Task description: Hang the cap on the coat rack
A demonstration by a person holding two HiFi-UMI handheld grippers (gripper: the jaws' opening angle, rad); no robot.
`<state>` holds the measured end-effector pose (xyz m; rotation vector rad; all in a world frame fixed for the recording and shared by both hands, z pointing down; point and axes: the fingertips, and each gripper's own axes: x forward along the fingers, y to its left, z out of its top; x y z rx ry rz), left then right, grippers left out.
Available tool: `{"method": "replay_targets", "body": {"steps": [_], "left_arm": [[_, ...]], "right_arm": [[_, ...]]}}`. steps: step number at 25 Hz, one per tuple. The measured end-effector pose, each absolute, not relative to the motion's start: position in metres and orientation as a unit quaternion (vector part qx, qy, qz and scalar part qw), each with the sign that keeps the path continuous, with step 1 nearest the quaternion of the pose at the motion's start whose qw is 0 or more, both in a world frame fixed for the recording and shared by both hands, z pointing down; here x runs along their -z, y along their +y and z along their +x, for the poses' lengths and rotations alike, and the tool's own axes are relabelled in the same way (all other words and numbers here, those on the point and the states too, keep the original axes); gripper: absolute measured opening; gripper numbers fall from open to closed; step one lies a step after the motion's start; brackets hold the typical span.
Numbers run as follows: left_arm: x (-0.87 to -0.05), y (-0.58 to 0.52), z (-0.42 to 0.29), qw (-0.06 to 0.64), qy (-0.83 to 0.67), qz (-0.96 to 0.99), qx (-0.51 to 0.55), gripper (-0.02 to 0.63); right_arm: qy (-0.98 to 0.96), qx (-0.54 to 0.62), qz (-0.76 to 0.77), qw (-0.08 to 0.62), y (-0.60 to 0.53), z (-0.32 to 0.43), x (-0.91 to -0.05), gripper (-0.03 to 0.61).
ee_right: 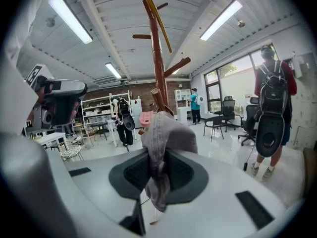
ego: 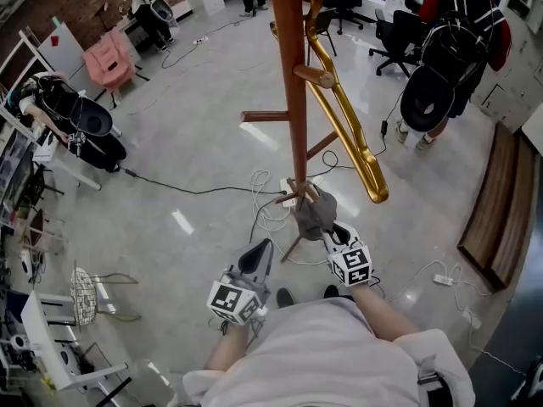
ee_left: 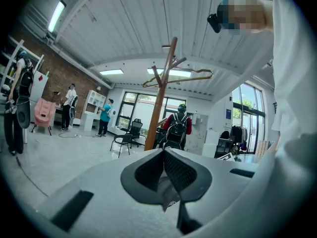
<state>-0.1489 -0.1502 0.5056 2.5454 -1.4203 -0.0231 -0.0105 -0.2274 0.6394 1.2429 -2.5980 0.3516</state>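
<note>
The coat rack is a brown wooden pole with angled pegs, standing straight ahead of me; a gold hanger hangs from one peg. My right gripper is shut on the grey cap, pinching its fabric at the edge. The cap's crown is up against a short low peg on the pole. In the right gripper view the cap bulges above the jaws, right before the rack. My left gripper hangs lower left, shut and empty; its view shows the rack farther off.
White and black cables trail across the floor around the rack's base. A person with a backpack stands at the upper right near office chairs. A wooden bench runs along the right; shelves and a pink chair stand at the left.
</note>
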Motion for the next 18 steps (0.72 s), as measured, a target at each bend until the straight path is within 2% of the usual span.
{"method": "replay_targets", "body": {"steps": [17, 18], "left_arm": [[-0.5055, -0.1492, -0.152, 0.113, -0.486, 0.867, 0.007, 0.011], [-0.5049, -0.1488, -0.1518, 0.112, -0.486, 0.867, 0.007, 0.011]], "right_arm": [[-0.888, -0.129, 0.426, 0.116, -0.2281, -0.0109, -0.6385, 0.061], [-0.887, -0.135, 0.427, 0.112, -0.228, -0.0109, -0.6383, 0.083]]}}
